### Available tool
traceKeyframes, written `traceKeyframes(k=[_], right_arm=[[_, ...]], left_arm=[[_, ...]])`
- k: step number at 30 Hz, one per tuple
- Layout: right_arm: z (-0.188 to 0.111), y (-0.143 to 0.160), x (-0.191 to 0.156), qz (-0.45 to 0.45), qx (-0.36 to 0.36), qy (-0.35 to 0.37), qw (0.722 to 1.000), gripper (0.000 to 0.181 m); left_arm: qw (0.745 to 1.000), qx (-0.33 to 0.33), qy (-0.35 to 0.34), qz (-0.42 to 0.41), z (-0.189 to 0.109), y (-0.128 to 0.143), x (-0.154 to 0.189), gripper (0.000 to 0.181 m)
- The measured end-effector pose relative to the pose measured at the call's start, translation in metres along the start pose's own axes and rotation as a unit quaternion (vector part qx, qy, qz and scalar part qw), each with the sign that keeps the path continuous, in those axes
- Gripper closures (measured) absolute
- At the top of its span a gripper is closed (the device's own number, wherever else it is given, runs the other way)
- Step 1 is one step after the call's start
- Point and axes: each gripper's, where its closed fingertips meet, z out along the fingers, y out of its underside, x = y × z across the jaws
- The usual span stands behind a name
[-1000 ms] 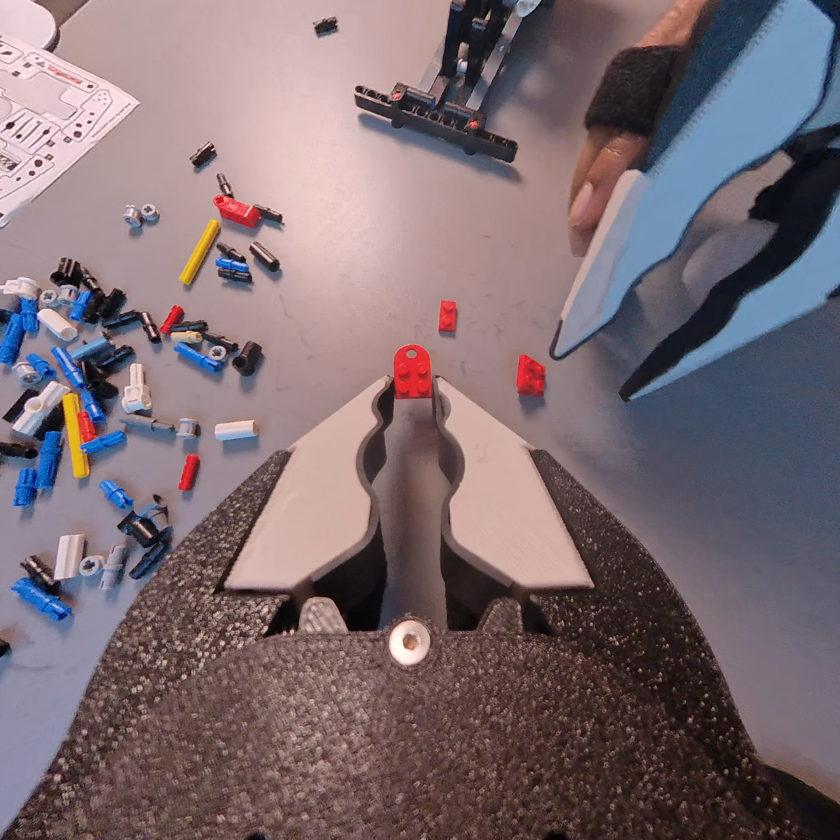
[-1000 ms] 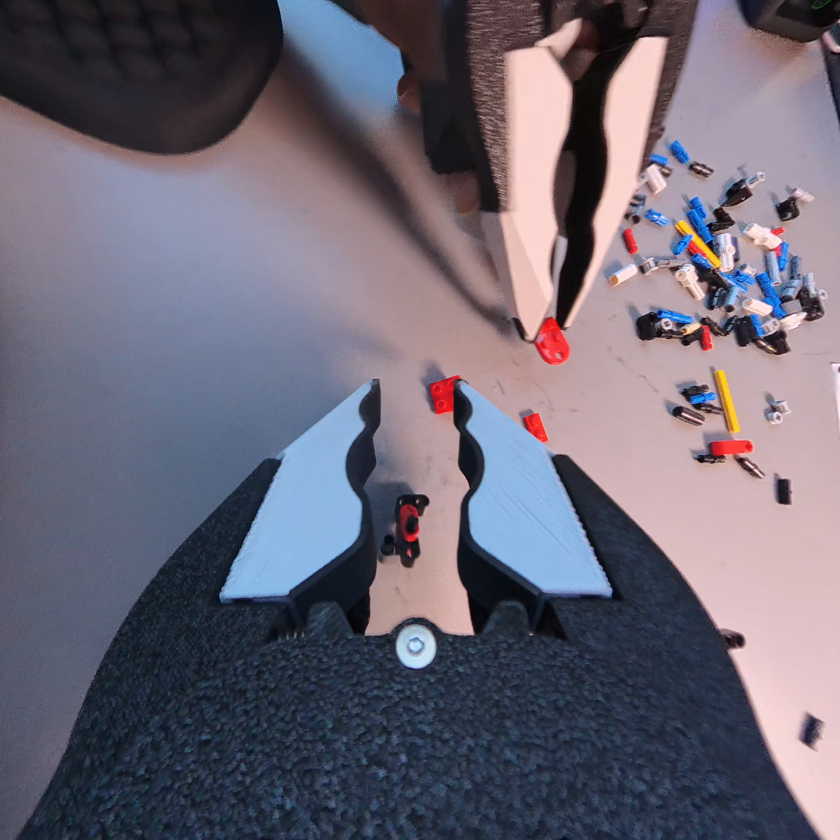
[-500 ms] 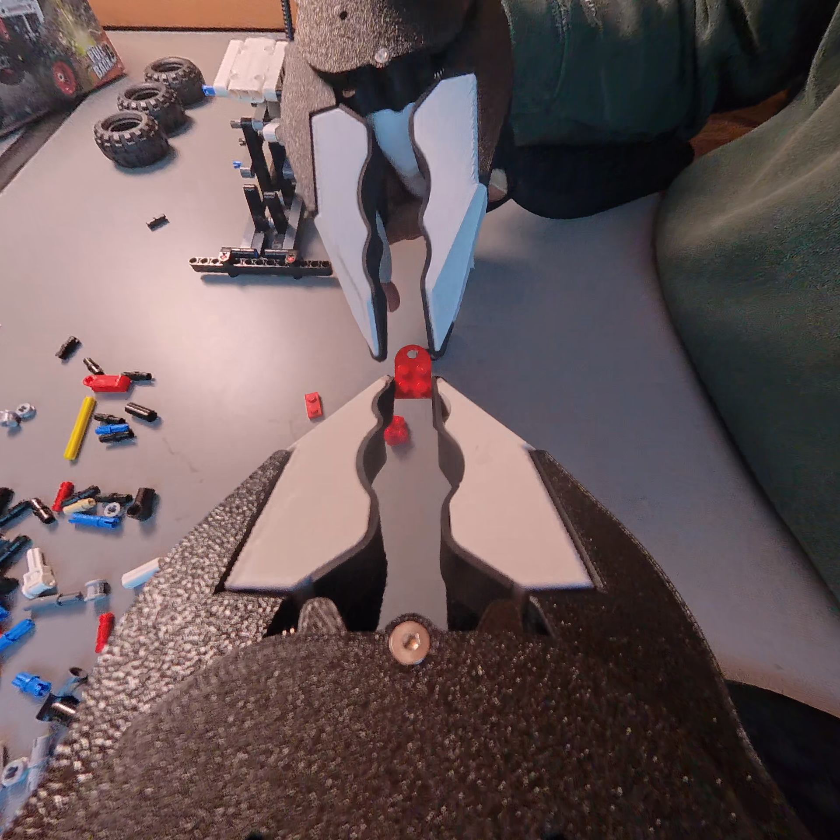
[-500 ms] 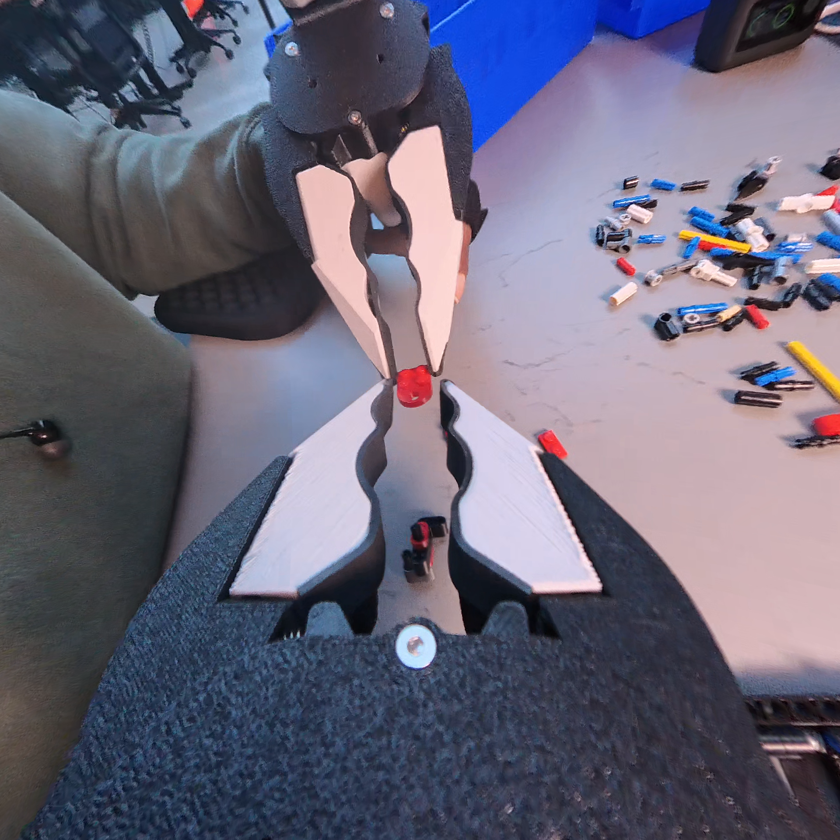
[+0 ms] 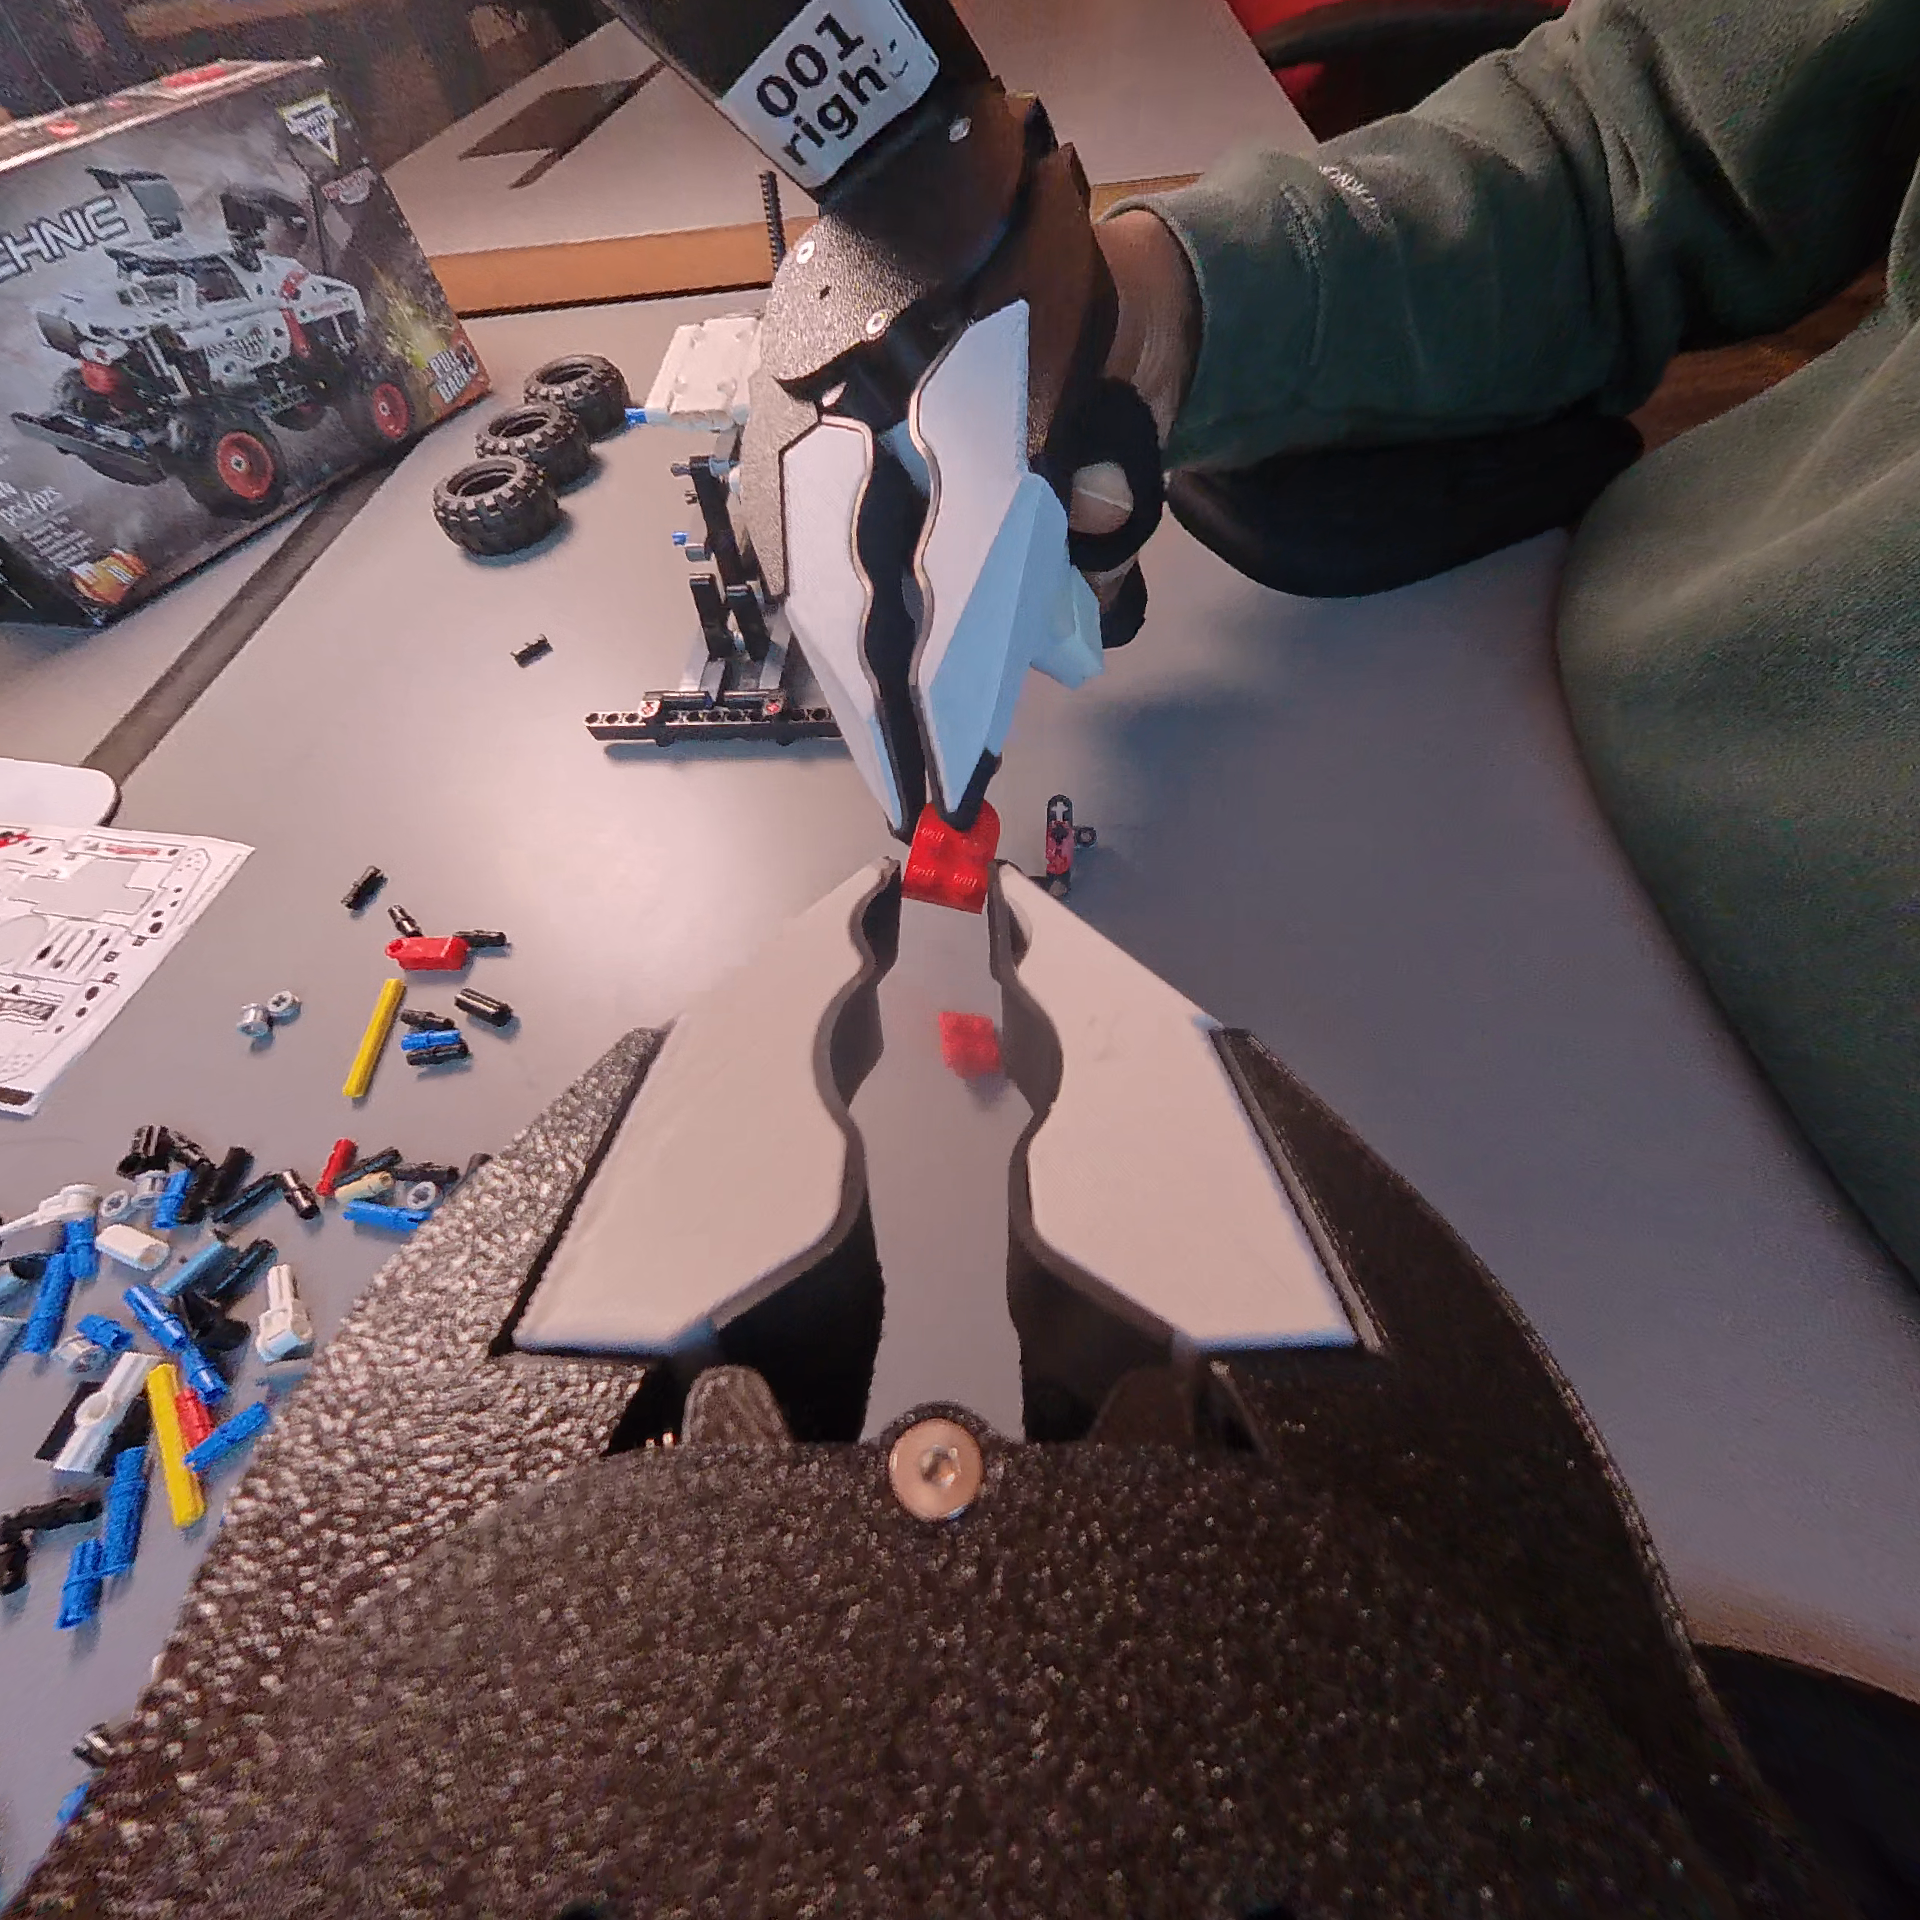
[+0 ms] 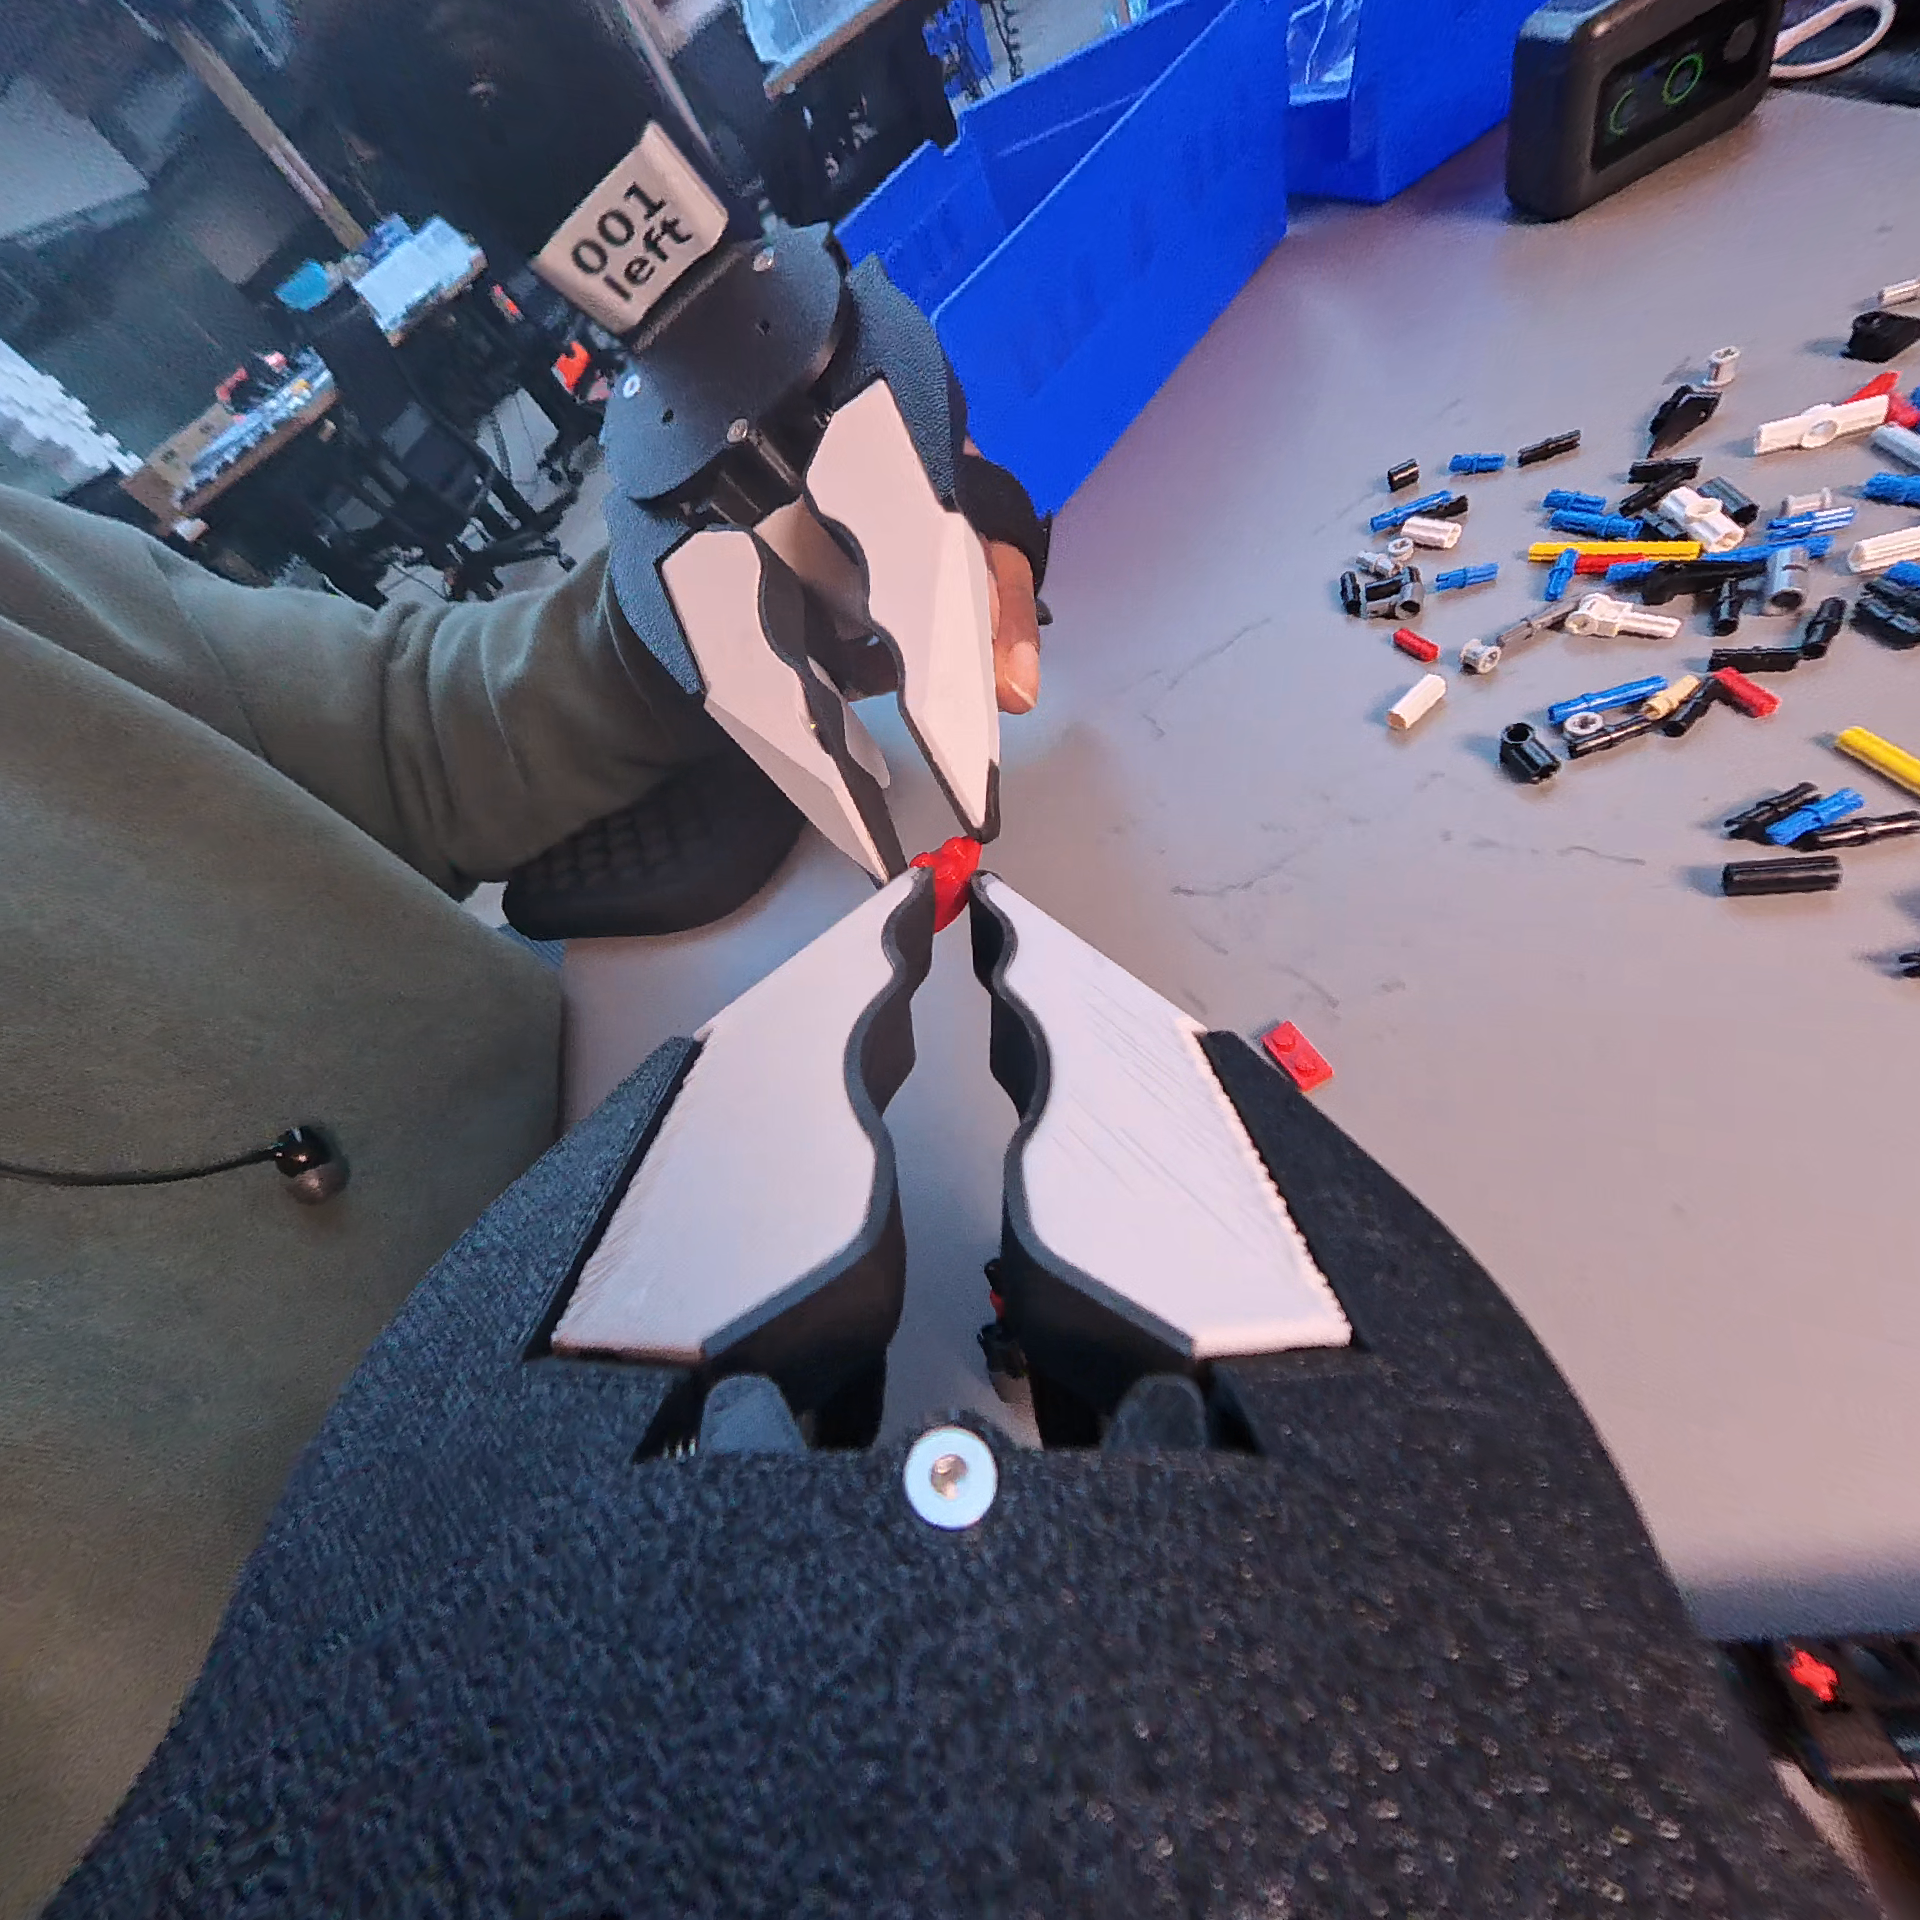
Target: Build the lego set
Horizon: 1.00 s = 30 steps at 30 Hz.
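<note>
Most of the build looks undone: the box (image 5: 197, 312) stands at the table's (image 5: 1351, 831) far edge, three tyres (image 5: 530, 447) lie loose beside it, and only a black frame (image 5: 727, 665) with a white part behind it stands assembled. Many small pins and axles (image 5: 156, 1309) are scattered near the instruction sheet (image 5: 83, 935). Above mid-table, the left gripper (image 5: 940, 883) is clamped on a red plate (image 5: 951, 868), and the right gripper (image 5: 935, 816) meets it tip to tip, closed on a second red piece that I cannot make out clearly, apparently joining the two. One more red plate (image 5: 971, 1039) lies below.
</note>
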Motion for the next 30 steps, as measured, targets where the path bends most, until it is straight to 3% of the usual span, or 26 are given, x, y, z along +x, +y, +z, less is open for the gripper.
traceKeyframes(k=[4, 9, 12, 17, 19, 24, 28, 30], right_arm=[[-0.006, -0.016, 0.0, 0.028, 0.052, -0.017, 0.998, 0.178], [-0.02, -0.046, 0.009, 0.032, 0.153, 0.011, 0.988, 0.178], [-0.03, -0.062, 0.01, 0.023, 0.214, 0.025, 0.976, 0.178], [-0.034, -0.076, -0.004, -0.035, 0.275, 0.048, 0.959, 0.178], [-0.034, -0.078, -0.01, -0.055, 0.285, 0.052, 0.955, 0.178], [-0.026, -0.075, -0.018, -0.098, 0.275, 0.062, 0.954, 0.178], [-0.02, -0.068, -0.015, -0.121, 0.241, 0.077, 0.96, 0.178], [-0.015, -0.058, -0.009, -0.128, 0.181, 0.085, 0.971, 0.178]], left_arm=[[0.999, 0.03, -0.027, -0.007, -0.005, -0.01, -0.009, 0.163], [0.986, 0.116, -0.035, -0.118, -0.022, -0.025, -0.033, 0.157], [0.961, 0.174, 0.002, -0.216, -0.032, -0.036, -0.04, 0.156], [0.893, 0.277, 0.089, -0.343, -0.036, -0.062, -0.039, 0.159], [0.876, 0.299, 0.113, -0.36, -0.035, -0.07, -0.036, 0.165], [0.865, 0.315, 0.135, -0.366, -0.034, -0.079, -0.029, 0.177], [0.877, 0.297, 0.121, -0.359, -0.034, -0.073, -0.031, 0.177], [0.893, 0.266, 0.106, -0.348, -0.033, -0.065, -0.032, 0.177]])
